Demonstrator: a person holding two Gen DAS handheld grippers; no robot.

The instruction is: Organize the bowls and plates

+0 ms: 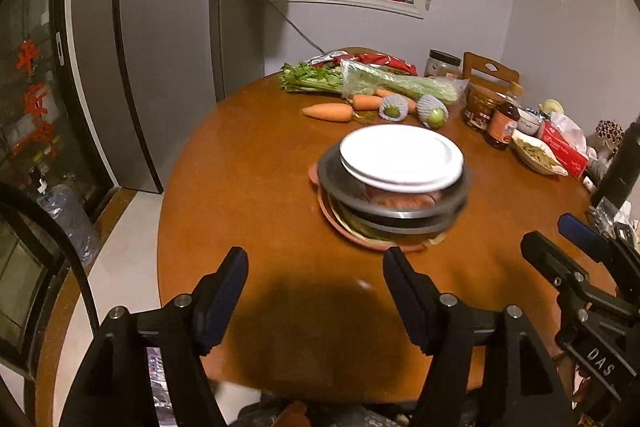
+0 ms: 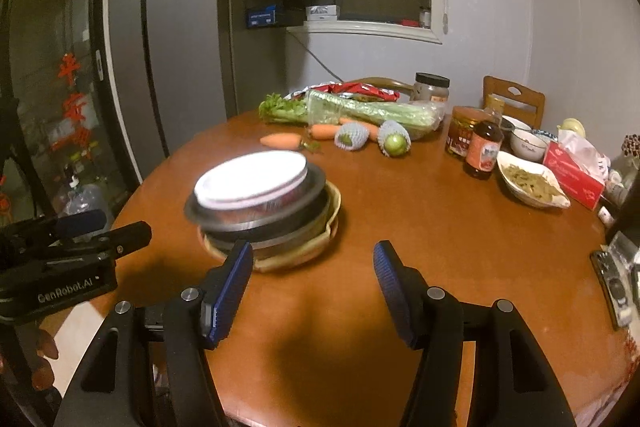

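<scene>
A stack of dishes stands in the middle of the round wooden table [image 1: 248, 163] [image 2: 400, 219]. White plates [image 1: 400, 155] [image 2: 252, 179] lie on top, over metal bowls [image 1: 396, 209] [image 2: 264, 219] and a pinkish plate [image 1: 340, 223] at the bottom, which looks tan [image 2: 296, 259] in the right wrist view. My left gripper [image 1: 314, 259] is open and empty, short of the stack. My right gripper [image 2: 314, 255] is open too, with nothing between its pads; its left fingertip [image 2: 240, 259] is near the stack's front edge. Each gripper shows at the edge of the other's view [image 1: 568, 239] [image 2: 104, 227].
Celery [image 1: 372, 81], carrots [image 1: 328, 111] and net-wrapped green fruit [image 1: 434, 113] lie at the table's far side. Jars and a sauce bottle [image 2: 482, 153], small bowls [image 2: 528, 145], a white dish of green food [image 2: 532, 185] and a red tissue box [image 2: 576, 175] crowd the right. A fridge [image 1: 160, 47] stands left.
</scene>
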